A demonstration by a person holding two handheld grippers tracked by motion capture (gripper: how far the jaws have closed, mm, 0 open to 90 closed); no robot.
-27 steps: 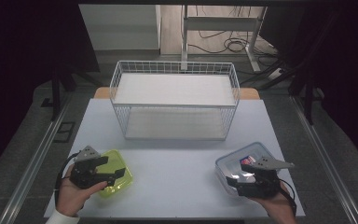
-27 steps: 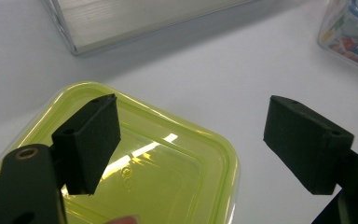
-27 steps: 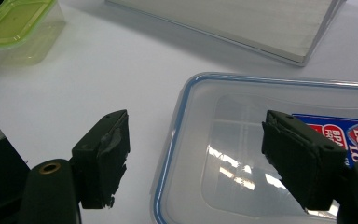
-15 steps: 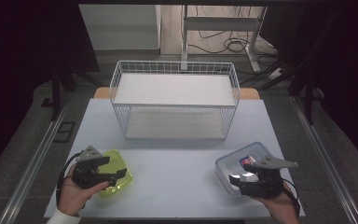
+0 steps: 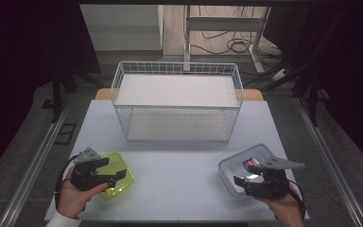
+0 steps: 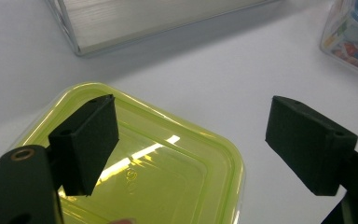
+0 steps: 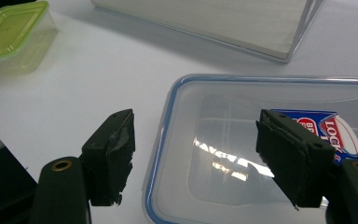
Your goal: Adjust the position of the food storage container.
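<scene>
The left claw [image 5: 116, 174] hangs just above the green box [image 5: 118, 176], which sits on the white tabletop [image 5: 179, 175] near the front left corner. In the left gripper view the left claw [image 6: 191, 140] stands wide open: one jaw is over the green box [image 6: 168, 177] lid, the other is over the bare tabletop beside the edge of the box. The pads do not press on anything, so it holds nothing.

The right claw [image 5: 240, 180] hangs over the clear box with a blue rim [image 5: 236, 163], which lies near the front right corner of the tabletop. In the right gripper view the right claw [image 7: 196, 156] is also wide open. One jaw is outside the blue rim, over the tabletop; the other is above the lid of the clear box [image 7: 233, 140], near its red and blue label [image 7: 328, 128]. It grips nothing.

Beyond both claws, in the middle of the tabletop, stands a white wire basket [image 5: 177, 68]. The two boxes are well apart from each other.
</scene>
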